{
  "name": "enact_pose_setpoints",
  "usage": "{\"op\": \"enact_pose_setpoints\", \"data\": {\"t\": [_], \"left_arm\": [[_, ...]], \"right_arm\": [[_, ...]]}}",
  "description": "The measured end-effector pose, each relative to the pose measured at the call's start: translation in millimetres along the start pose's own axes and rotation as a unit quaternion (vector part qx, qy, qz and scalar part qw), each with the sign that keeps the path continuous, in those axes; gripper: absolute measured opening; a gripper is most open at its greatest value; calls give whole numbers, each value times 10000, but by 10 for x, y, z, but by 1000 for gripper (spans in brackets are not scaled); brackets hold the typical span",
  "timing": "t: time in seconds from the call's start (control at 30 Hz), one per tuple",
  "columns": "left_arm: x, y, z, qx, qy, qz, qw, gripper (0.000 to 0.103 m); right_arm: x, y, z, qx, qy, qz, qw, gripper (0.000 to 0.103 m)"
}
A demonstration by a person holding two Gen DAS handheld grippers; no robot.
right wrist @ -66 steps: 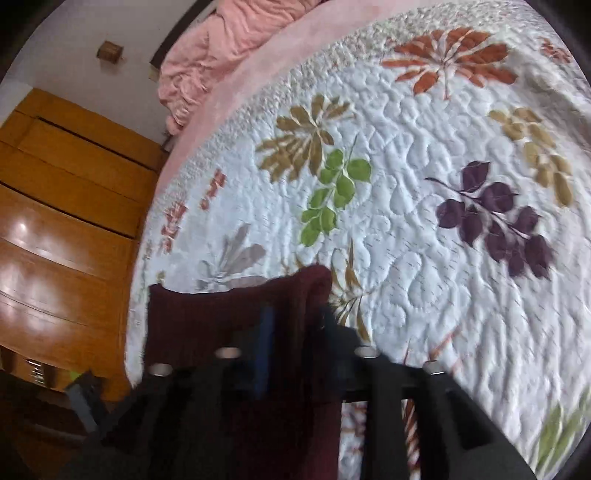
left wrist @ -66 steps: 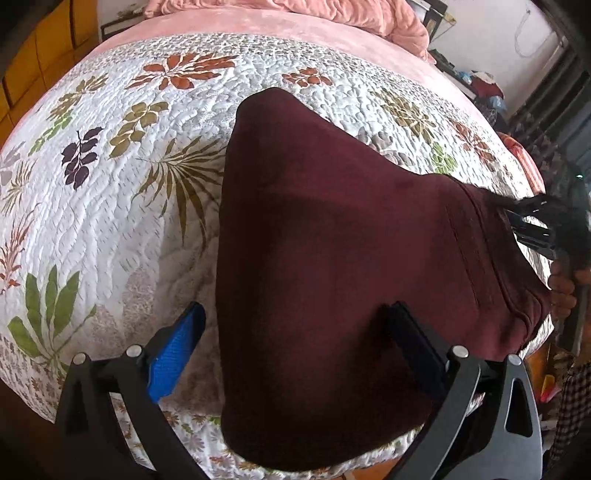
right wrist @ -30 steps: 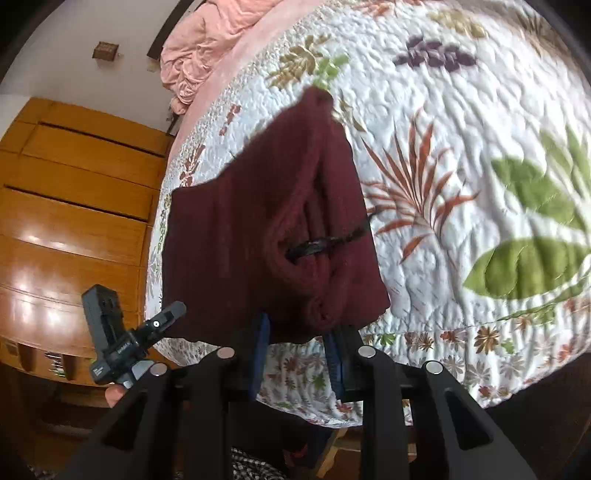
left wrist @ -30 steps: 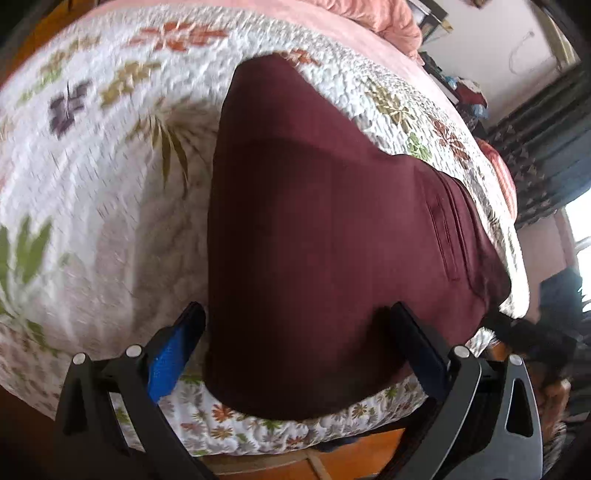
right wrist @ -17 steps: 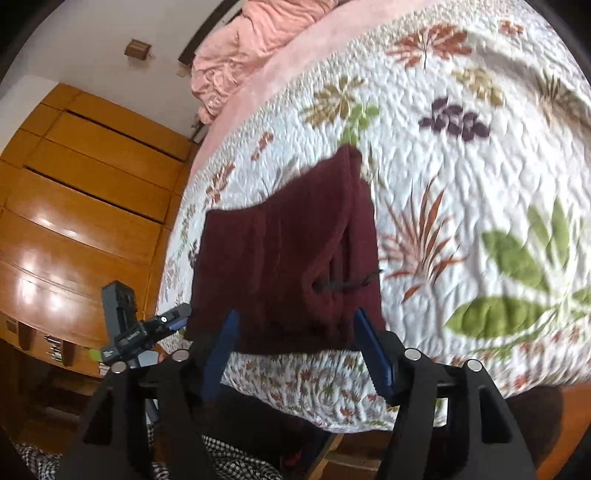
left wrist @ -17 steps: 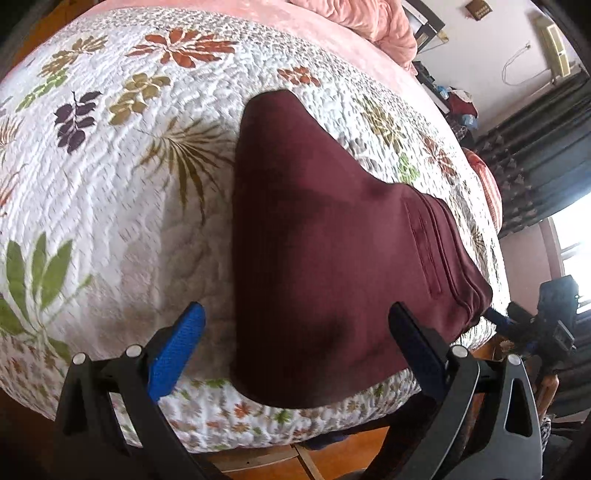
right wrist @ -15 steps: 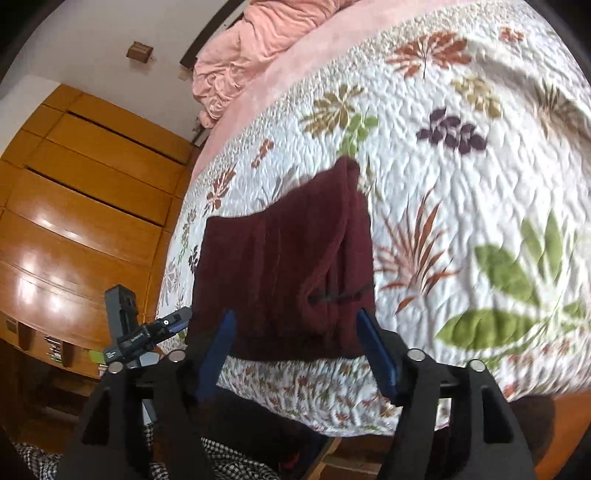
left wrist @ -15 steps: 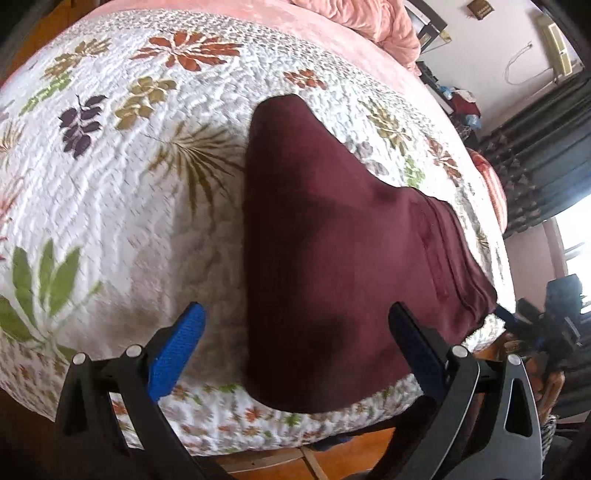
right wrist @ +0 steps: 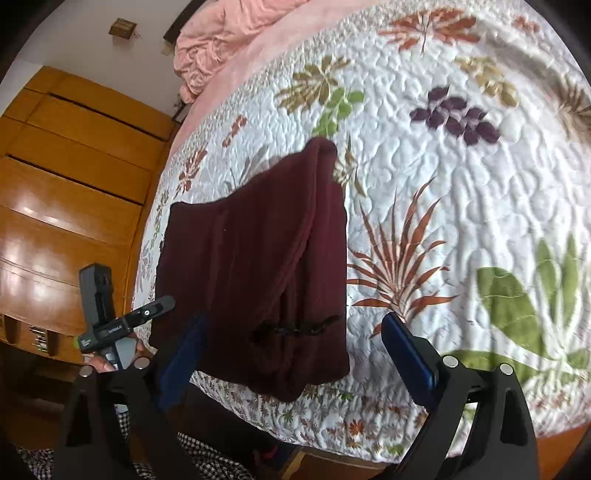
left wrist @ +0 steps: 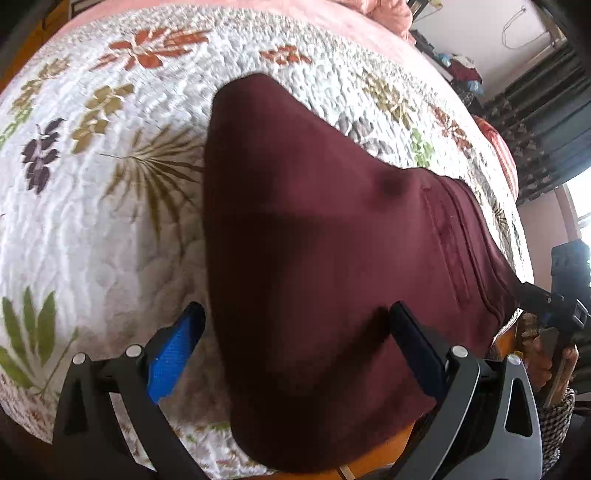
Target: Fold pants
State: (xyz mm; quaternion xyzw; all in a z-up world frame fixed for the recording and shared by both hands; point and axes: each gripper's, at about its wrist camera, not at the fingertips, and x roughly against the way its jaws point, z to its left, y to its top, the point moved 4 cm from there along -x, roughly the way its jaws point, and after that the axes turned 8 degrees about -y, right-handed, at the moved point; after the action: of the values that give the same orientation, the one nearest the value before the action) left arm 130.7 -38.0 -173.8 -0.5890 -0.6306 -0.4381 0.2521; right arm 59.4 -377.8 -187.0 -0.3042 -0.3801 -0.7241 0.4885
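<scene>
Nearest, the left hand-held gripper (left wrist: 297,336) hangs with jaws spread wide, empty, straddling the near hem of the folded maroon pants (left wrist: 332,258). The right hand-held gripper (right wrist: 291,343) is likewise spread and empty above the waistband end. The pants lie along the near edge of the bed's leaf-print quilt (left wrist: 92,184), long axis parallel to that edge, one corner pointing toward the pink blanket (right wrist: 229,33).

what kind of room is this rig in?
Most likely a home bedroom: the maroon pants lie on a bed with a leaf-print quilt, a pink blanket at its head and a wooden wardrobe beside it.
</scene>
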Motion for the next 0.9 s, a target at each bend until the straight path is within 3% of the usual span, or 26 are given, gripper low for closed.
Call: {"op": "enact_pose_setpoints", "data": {"t": [0.33,0.43,0.53,0.63,0.73,0.8,0.9], "left_arm": [[-278,57,45,176,-965,620,9932,96],[-244,45,82,193,-931,618,9935,73],[-179,31,203,539,-1166,513,9904,51],[-132,20,239,570,-1293,370,9893,39],[-111,-15,195,500,-1232,201,9909,35],[-79,-22,164,534,-1270,64,9904,33],[9,-48,77,508,-1419,-220,9883,31]], "right_arm": [[-367,52,-58,-41,977,494,9940,96],[-504,61,-51,-4,1099,607,9921,96],[-557,89,-6,41,1177,547,9915,96],[-619,122,10,-20,1209,534,9912,96],[-667,157,17,-46,1068,442,9933,75],[-674,154,35,-170,1159,397,9923,52],[-581,128,46,-324,1346,214,9901,43]]}}
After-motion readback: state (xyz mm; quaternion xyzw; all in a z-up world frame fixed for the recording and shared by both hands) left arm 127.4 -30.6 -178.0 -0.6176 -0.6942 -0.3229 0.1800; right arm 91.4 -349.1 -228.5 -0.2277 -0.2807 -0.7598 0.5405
